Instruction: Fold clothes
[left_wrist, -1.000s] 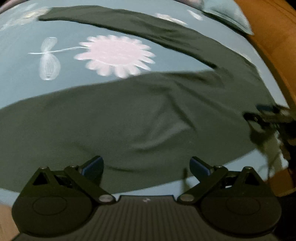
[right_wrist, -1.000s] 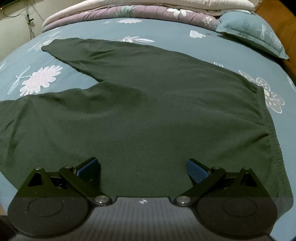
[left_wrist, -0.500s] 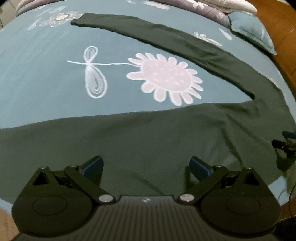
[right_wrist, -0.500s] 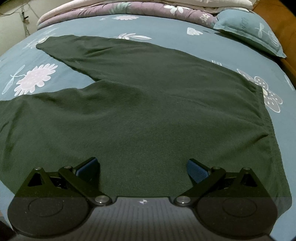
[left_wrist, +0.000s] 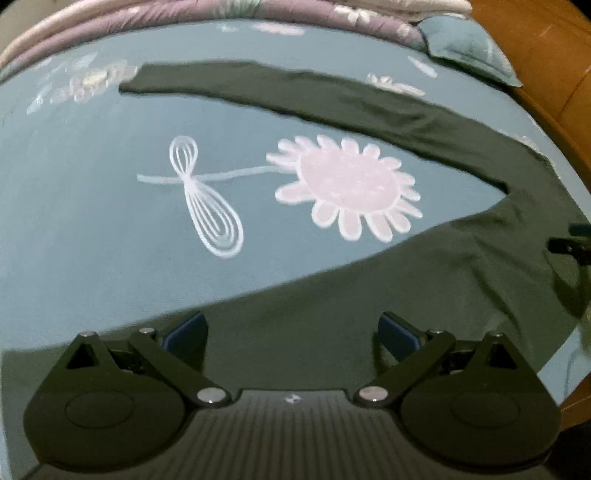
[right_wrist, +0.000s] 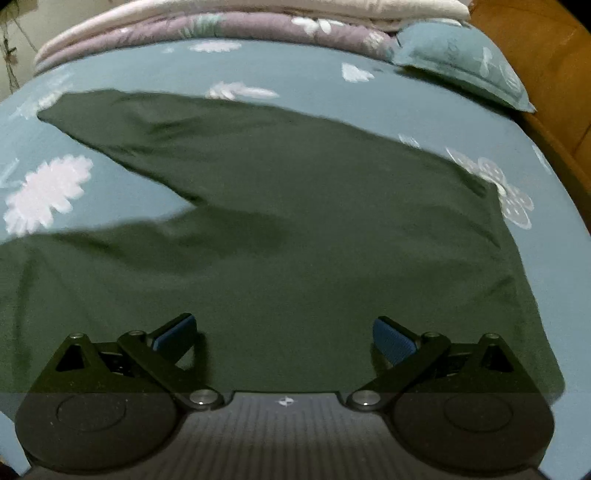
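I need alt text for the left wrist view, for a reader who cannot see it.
Dark green trousers lie spread on a blue bedsheet, legs parted around a printed pink flower. The open left claw is over the near leg, holding nothing. The right claw shows at the right edge; a pillow lies far right.

The dark green trousers (right_wrist: 295, 229) were a matt, soft knit cloth, and the teal bedsheet (left_wrist: 92, 206) under them was smooth printed cotton-like cloth with pale flowers. The left gripper (left_wrist: 291, 332) and right gripper (right_wrist: 284, 332) were matt black plastic with shiny metal pivot pins and ribbed blue pads (right_wrist: 393, 338). The headboard (right_wrist: 554, 66) looked like smooth brown padded leather or wood; which one was unclear.
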